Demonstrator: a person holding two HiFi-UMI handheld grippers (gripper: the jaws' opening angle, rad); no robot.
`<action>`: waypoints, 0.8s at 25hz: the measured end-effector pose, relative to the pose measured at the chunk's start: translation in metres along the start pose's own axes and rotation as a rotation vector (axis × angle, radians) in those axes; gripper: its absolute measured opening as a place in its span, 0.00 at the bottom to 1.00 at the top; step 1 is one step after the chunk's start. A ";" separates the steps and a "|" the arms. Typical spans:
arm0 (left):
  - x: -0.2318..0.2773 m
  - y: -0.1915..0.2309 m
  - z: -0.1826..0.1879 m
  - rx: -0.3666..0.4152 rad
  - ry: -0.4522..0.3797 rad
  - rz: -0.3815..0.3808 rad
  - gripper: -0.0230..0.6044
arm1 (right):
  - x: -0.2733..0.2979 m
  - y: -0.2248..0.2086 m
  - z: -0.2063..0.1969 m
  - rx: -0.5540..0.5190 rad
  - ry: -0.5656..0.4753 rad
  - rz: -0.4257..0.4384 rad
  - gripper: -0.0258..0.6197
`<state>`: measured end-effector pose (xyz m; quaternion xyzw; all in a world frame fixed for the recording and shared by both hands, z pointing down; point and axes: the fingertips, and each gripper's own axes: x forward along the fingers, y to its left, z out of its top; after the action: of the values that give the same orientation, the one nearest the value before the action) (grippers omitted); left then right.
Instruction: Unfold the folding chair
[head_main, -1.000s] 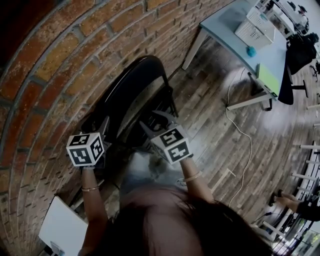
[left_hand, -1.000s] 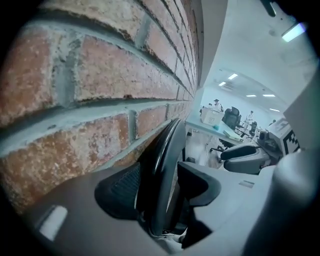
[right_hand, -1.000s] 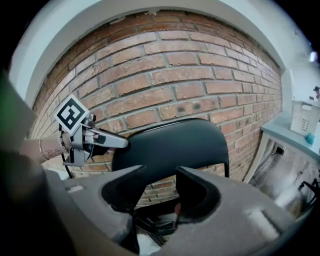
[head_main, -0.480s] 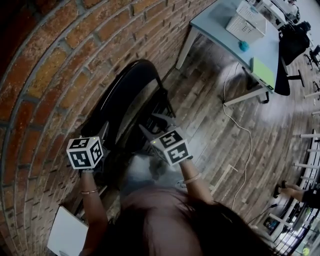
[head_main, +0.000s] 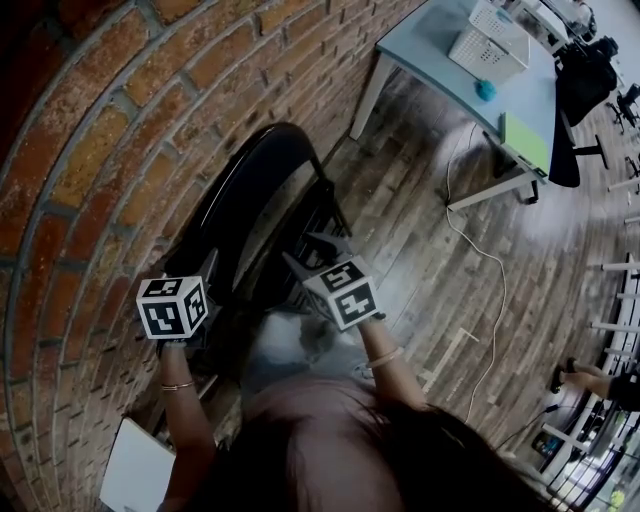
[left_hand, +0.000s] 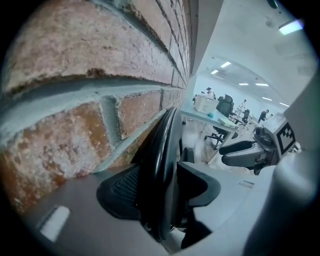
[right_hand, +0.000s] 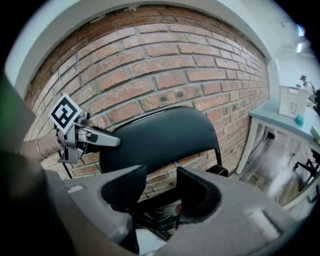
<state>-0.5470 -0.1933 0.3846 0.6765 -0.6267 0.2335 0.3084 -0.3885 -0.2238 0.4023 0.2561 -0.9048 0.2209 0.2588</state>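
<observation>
Leaning against the brick wall (head_main: 95, 150), the folding chair (head_main: 255, 190) stands nearly upright and looks shut flat. Its seat (right_hand: 152, 218) is not yet swung down, so we judge the unfolding barely begun.

At the chair's left edge we hold the left gripper (left_hand: 160, 196) with its jaws closed on the rim of the backrest (left_hand: 162, 145), one pad on each face. We think that grip is there to steady the back while the seat is drawn away from it.

In front of the chair, low by the seat, our right gripper (right_hand: 158, 186) hangs with its jaws well apart and nothing pinched — the dark seat frame shows in the gap beyond the pads, apart from them as far as we can tell. We judge it lined up to close on the seat's front edge, the natural place to pull from.

Well to the chair's right stands a pale table (head_main: 430, 58) carrying a white basket (head_main: 487, 42) — far enough off, we reckon, not to hinder the chair opening.
</observation>
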 end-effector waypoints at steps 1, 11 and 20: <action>0.001 0.000 -0.001 0.009 0.010 0.001 0.40 | 0.001 -0.002 -0.005 0.011 0.008 -0.003 0.32; 0.010 -0.003 -0.009 0.078 0.123 -0.020 0.35 | 0.014 -0.016 -0.050 0.102 0.094 -0.019 0.35; 0.011 -0.020 -0.017 0.108 0.217 -0.105 0.30 | 0.024 -0.025 -0.076 0.185 0.124 -0.018 0.35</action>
<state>-0.5253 -0.1886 0.4021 0.6947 -0.5399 0.3221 0.3494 -0.3647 -0.2112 0.4811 0.2727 -0.8604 0.3169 0.2914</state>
